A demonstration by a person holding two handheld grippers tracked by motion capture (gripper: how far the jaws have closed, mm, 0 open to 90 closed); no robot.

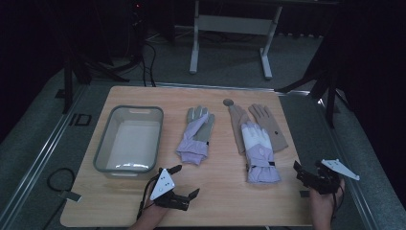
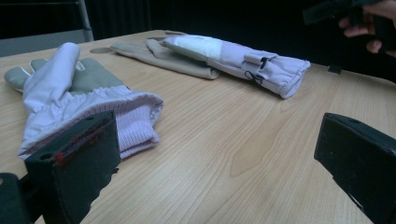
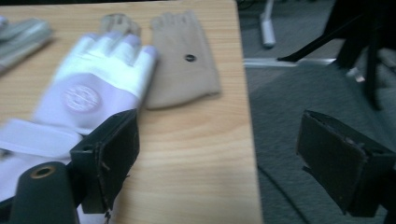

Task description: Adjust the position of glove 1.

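Wooden table [image 1: 220,191], clear bin [image 1: 128,139], lilac glove [image 1: 195,136], tan gloves [image 1: 273,127] under white-lilac glove [image 1: 258,151]

Round emblem printed on back of white-and-lilac glove [image 3: 81,98]; blurred in right gripper view, possibly ringed lettering, nothing legible. Small dark round mark on tan glove [image 3: 187,60]; no characters made out. Dark marking on floor [image 1: 81,120] left of worktop [image 1: 220,201] looks like "ID". No other text readable.
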